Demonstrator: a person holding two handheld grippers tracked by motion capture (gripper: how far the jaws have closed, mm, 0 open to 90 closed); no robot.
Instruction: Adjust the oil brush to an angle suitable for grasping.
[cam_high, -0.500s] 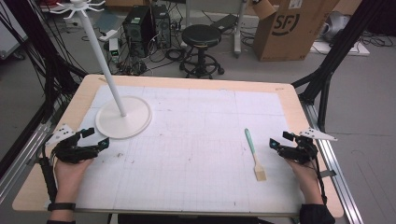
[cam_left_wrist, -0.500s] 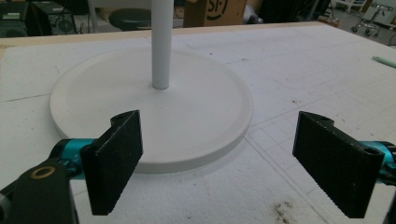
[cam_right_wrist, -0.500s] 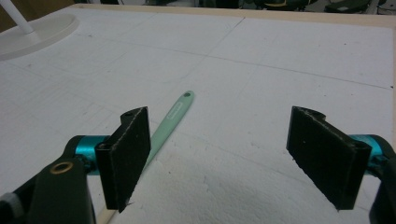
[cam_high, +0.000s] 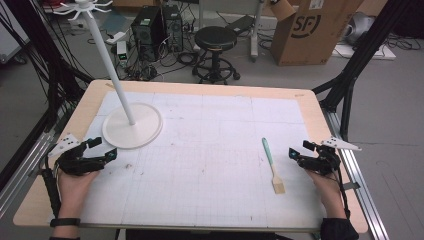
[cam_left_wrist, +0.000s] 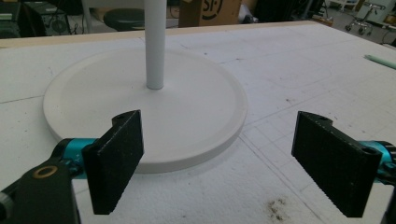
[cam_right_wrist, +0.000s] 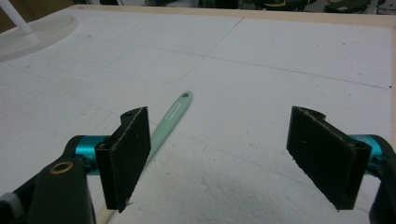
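With both my right gripper (cam_high: 295, 154) and left gripper (cam_high: 104, 148) spread empty, I judge the light, stiff silicone basting brush (cam_high: 270, 161) best pinched mid-handle.

On the table (cam_high: 210, 90), the stand (cam_high: 132, 125) sits far left, the brush (cam_high: 272, 164) near right, well apart.

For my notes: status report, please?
Left gripper open, near stand base. Right gripper open, empty. Brush flat beside it, untouched. Nothing blocking.
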